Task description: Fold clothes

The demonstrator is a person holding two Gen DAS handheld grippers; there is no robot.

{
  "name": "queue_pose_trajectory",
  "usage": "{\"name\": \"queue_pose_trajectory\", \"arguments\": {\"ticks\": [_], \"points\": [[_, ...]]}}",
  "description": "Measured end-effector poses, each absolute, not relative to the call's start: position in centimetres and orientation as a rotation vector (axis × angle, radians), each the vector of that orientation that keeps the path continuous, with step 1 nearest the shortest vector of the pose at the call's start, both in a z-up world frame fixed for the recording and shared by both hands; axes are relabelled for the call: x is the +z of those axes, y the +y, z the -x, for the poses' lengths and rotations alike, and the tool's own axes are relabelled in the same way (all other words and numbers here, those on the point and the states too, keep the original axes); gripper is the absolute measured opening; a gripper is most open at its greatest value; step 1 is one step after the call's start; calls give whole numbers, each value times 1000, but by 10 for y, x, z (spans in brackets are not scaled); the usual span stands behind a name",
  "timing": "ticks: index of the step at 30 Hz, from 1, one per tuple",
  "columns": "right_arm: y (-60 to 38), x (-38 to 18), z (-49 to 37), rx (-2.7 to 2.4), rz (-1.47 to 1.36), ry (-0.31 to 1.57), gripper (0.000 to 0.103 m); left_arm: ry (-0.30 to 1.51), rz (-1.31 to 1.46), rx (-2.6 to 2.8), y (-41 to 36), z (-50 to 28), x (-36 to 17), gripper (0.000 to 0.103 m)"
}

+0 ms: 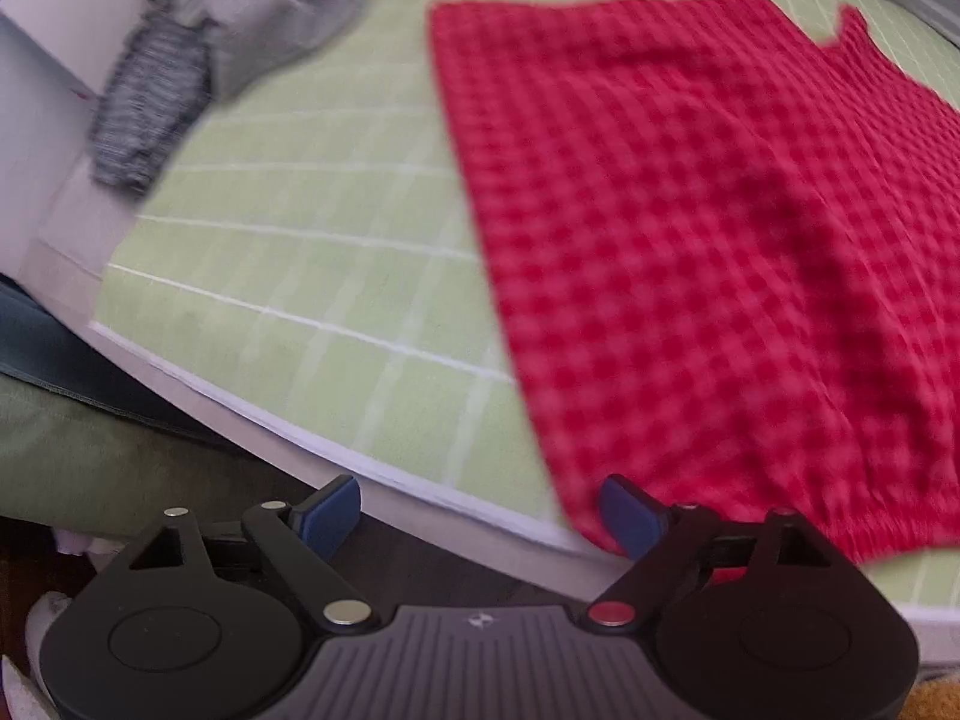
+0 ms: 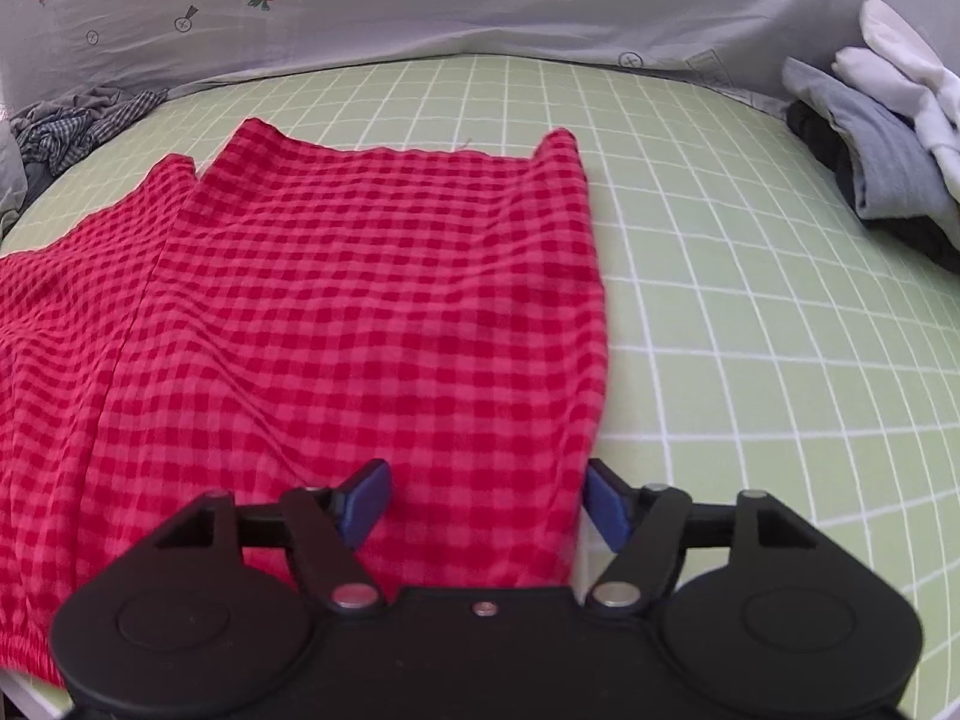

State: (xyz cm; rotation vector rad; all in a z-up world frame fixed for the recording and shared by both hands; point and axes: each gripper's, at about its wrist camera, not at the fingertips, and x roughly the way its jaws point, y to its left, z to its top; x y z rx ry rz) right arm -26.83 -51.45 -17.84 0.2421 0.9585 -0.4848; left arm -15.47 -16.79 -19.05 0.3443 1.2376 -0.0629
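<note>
A red checked garment point(image 1: 708, 252) lies spread flat on the green grid mat point(image 1: 288, 276); it also shows in the right wrist view point(image 2: 336, 324). My left gripper point(image 1: 480, 513) is open and empty at the mat's near edge, its right finger beside the garment's near left corner. My right gripper point(image 2: 486, 501) is open, hovering over the garment's near right corner, with the cloth's right edge between the blue pads. No cloth is pinched.
A grey crumpled garment pile point(image 1: 198, 54) lies at the mat's far left. A stack of folded grey and white clothes point(image 2: 888, 168) sits at the far right. A grey printed sheet point(image 2: 480, 0) rises behind the mat point(image 2: 750, 300). A checked grey cloth point(image 2: 72, 126) lies far left.
</note>
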Motion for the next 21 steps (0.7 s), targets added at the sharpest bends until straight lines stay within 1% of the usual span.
{"name": "queue_pose_trajectory", "arguments": {"ticks": [2,5,6,8,14,18,19,21], "points": [[-517,-178,262,-492,-239,954,80,1216,-292,-17,-157,148,-182,87],[-522,-177,252,-512,-233,944,83,1199,-165,5,-137,130,-168,87],[-524,-177,248,-521,-234,943,86,1192,-138,6,-134,123,-165,87],[-530,-177,240,-537,-236,940,88,1181,-127,13,-133,111,-163,87],[-552,-177,209,-587,-281,920,91,1188,-144,1,-142,65,-173,87],[-573,-179,176,-624,-287,909,91,1180,-143,-13,-151,27,-180,87],[-581,-179,169,-636,-294,901,90,1177,-143,-12,-155,17,-182,87],[-596,-178,155,-663,-314,887,85,1170,-141,-10,-162,-3,-187,85]]}}
